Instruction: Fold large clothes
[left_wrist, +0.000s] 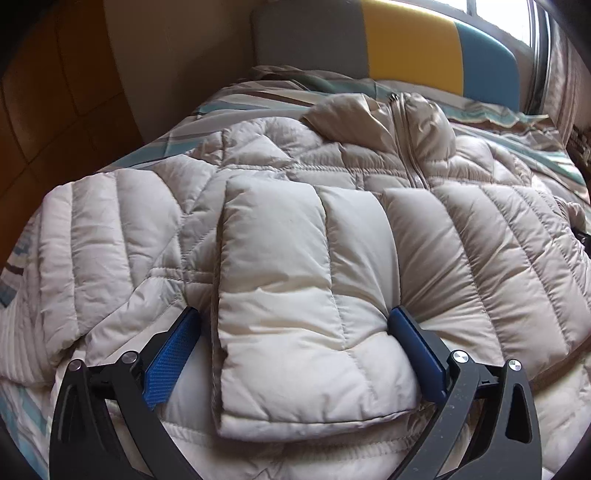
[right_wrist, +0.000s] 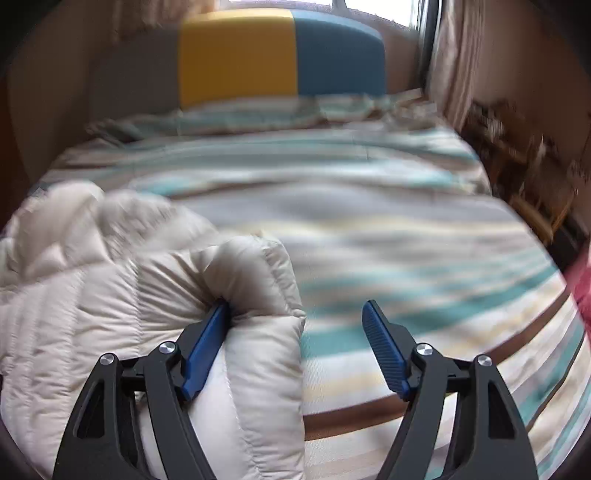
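Jacket (left_wrist: 295, 221) lies spread on the striped bed (right_wrist: 406, 229), collar toward the headboard (left_wrist: 406, 48). Left gripper (left_wrist: 295, 332) stands wide, a folded sleeve (left_wrist: 288, 302) between its pads, ungripped. Right gripper (right_wrist: 295, 325), open, holds nothing; jacket edge bulges against its left pad (right_wrist: 207, 343). Only the left view shows the zipper (left_wrist: 406, 147).

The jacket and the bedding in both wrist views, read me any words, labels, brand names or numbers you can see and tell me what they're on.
None: no readable text in either view.
Puffer jacket: no label, logo or number shows.
Striped bedspread: only stripes, and blurred in the right wrist view.
Headboard: plain colour panels, no writing.
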